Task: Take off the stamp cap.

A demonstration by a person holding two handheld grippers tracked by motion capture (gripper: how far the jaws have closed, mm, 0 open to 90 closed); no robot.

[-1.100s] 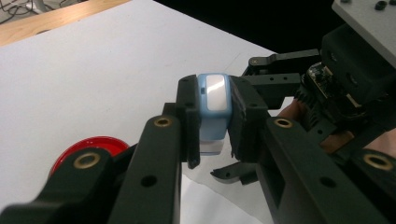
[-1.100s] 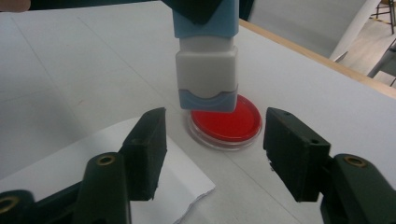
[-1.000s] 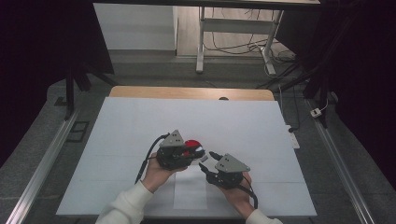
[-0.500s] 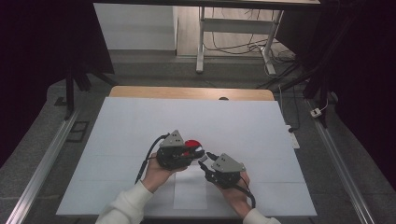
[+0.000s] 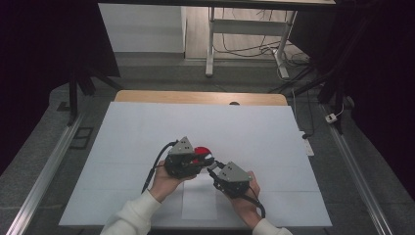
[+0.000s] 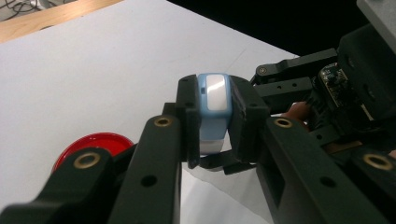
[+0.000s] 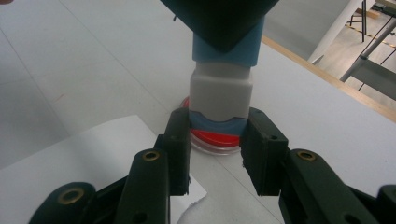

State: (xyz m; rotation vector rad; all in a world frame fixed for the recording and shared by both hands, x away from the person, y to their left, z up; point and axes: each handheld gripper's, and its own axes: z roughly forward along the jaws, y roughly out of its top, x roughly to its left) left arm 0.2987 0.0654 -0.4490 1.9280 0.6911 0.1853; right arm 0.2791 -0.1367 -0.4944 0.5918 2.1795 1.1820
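My left gripper [image 6: 212, 116] is shut on the light blue upper body of a blue-and-white stamp [image 6: 213, 93], holding it a little above the table. My right gripper [image 7: 217, 135] comes from the opposite side. Its jaws have just been closing, and the pads now press on the blue lower end of the stamp [image 7: 222, 88], below its white middle section. A red round lid [image 7: 212, 138] lies on the table just under and behind that end. From above, the left gripper [image 5: 203, 159] and right gripper [image 5: 211, 167] meet tip to tip beside the red lid [image 5: 200, 151].
A loose white paper sheet [image 5: 199, 205] lies on the white table board [image 5: 147, 127] near the front edge, under my hands. A wooden strip [image 5: 195, 97] runs along the far edge. Metal rails flank the table on both sides.
The right gripper's jaws have closed onto the lower end of the stamp. Both hands have stayed almost where they were.
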